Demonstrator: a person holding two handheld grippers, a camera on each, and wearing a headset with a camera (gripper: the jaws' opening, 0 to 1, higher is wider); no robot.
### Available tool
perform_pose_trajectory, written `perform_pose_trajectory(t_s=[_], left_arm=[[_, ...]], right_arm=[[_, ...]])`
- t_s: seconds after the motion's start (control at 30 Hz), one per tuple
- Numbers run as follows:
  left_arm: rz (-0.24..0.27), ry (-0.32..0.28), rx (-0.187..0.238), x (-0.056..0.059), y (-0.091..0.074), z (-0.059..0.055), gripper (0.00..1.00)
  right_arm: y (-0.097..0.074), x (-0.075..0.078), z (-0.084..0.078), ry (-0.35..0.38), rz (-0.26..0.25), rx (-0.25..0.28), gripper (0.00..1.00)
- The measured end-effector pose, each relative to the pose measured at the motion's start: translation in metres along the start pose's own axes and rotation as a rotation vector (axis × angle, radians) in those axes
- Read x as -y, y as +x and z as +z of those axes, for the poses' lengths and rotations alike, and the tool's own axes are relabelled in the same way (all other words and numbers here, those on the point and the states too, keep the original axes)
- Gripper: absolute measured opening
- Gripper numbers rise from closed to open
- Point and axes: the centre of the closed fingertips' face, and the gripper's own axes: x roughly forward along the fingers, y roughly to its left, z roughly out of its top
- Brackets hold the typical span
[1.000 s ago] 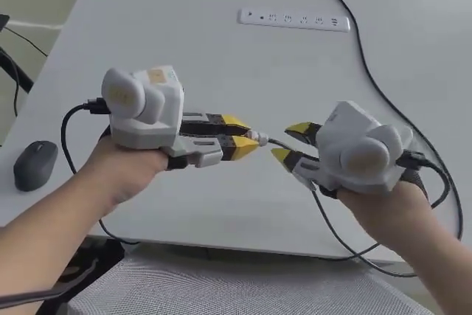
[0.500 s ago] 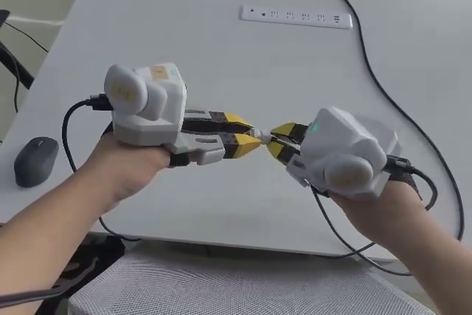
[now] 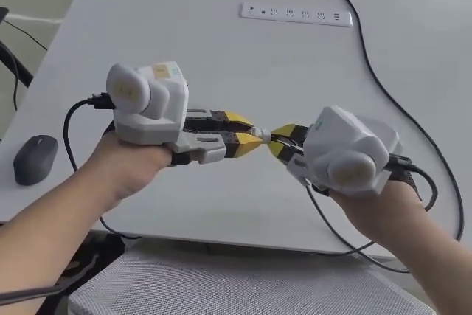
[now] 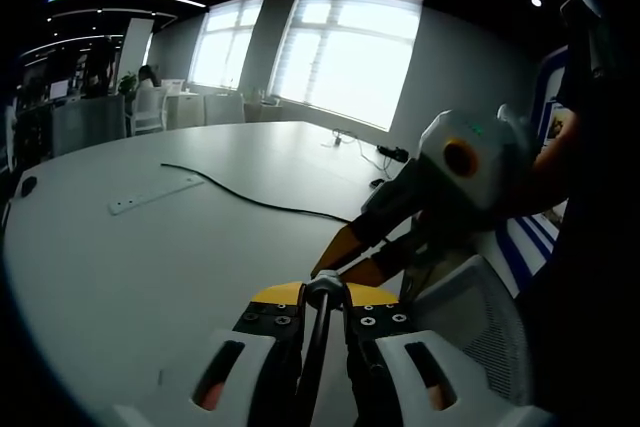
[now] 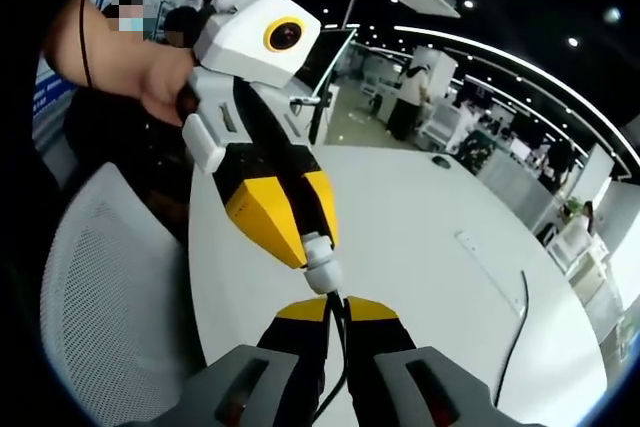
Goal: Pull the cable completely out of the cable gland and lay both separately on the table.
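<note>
– The thin dark cable [image 5: 338, 299], where is it?

– In the right gripper view it is in the lower middle of the frame. It comes out of the small white cylindrical cable gland [image 5: 322, 267] and goes down between the two yellow-tipped jaws of the right gripper [image 3: 280, 142], which are pressed together on it.

– And who holds the gland?

– The left gripper [image 3: 251, 139]. Its jaws are clamped on the gland, in the centre of the head view. The tips of the two grippers are very near to each other there, above the white table [image 3: 221, 42].

– So the cable is inside the gland?

– Yes, it is not pulled out.

– What else is on the table?

– A white power strip [image 3: 295, 16] at the upper middle, a long black cord [image 3: 376, 79] at the upper right and a grey computer mouse [image 3: 35, 158] at the left edge. A grey mesh chair [image 3: 221, 285] is at the bottom of the frame.
</note>
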Motion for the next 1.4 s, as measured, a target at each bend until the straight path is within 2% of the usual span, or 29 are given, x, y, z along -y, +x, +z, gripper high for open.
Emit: perform_pose_trajectory(t_s=[0.23, 0.63, 0.8, 1.17, 1.4], left_arm=[[0.001, -0.004, 0.004, 0.000, -0.001, 0.000, 0.15], [0.000, -0.008, 0.010, 0.001, -0.003, 0.000, 0.15], [0.001, -0.010, 0.014, 0.000, -0.003, 0.001, 0.15], [0.000, -0.016, 0.021, 0.001, -0.003, 0.002, 0.15], [0.004, -0.018, 0.025, -0.001, -0.005, 0.003, 0.15]], right_arm=[[0.001, 0.004, -0.012, 0.055, -0.005, -0.028, 0.00], [-0.003, 0.008, -0.047, 0.183, -0.012, -0.109, 0.00], [-0.006, 0.012, -0.059, 0.248, -0.019, -0.124, 0.00], [-0.008, 0.015, -0.068, 0.358, -0.018, -0.135, 0.00], [-0.010, 0.015, -0.076, 0.379, -0.021, -0.160, 0.00]])
